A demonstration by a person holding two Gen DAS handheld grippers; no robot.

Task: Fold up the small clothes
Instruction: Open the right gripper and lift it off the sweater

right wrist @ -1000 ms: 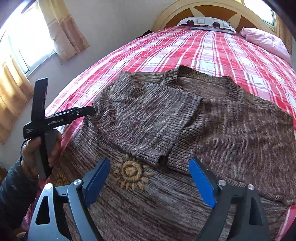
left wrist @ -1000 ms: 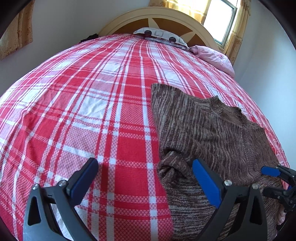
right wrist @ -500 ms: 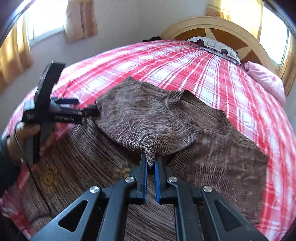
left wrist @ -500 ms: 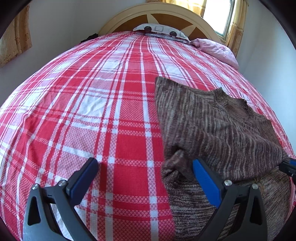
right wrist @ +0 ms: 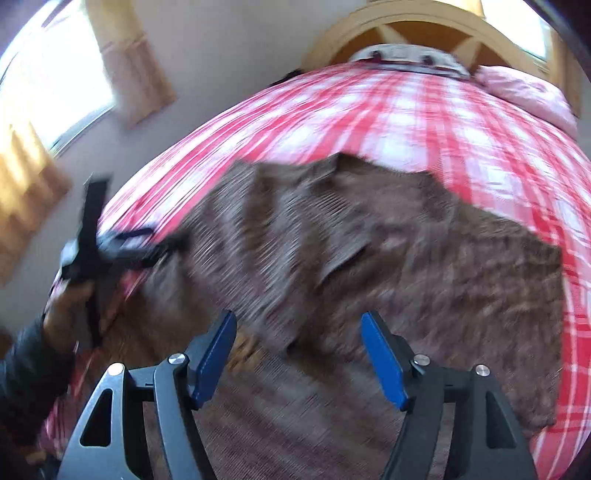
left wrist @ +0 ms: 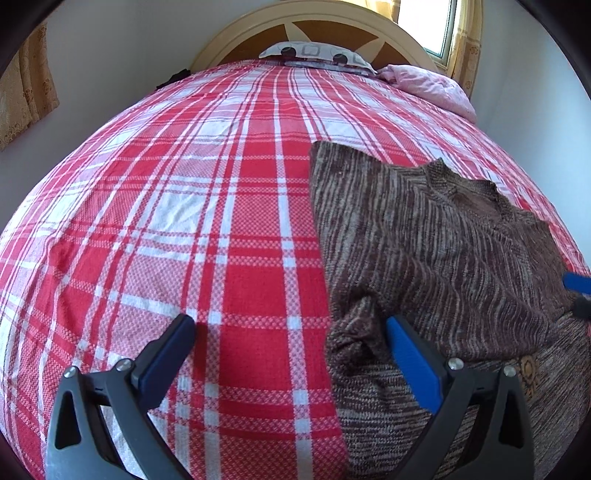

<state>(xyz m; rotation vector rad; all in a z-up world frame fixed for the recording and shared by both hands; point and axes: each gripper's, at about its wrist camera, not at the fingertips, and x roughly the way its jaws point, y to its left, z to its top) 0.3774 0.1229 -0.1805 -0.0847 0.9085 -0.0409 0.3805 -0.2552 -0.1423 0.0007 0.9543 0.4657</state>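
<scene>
A brown striped knit sweater [left wrist: 436, 258] lies on the red plaid bed, with its left sleeve folded across the body. The sweater fills the blurred right wrist view [right wrist: 369, 258]. My left gripper [left wrist: 288, 354] is open and empty at the sweater's left edge, one finger over the plaid, the other over the bunched knit. My right gripper [right wrist: 299, 354] is open and empty just above the sweater's front. Its blue tip shows at the right edge of the left wrist view [left wrist: 578, 282]. The left gripper shows in the person's hand in the right wrist view [right wrist: 110, 243].
The red plaid bedspread [left wrist: 184, 221] stretches left and back of the sweater. A patterned pillow [left wrist: 314, 55] and a pink pillow [left wrist: 432, 88] lie by the wooden headboard [left wrist: 295, 22]. Curtained windows [right wrist: 48, 92] are at the left wall.
My right gripper, shut on the folded sleeve's cuff half a second ago, has opened and let it go; the sleeve now lies on the body. The left gripper has barely moved.
</scene>
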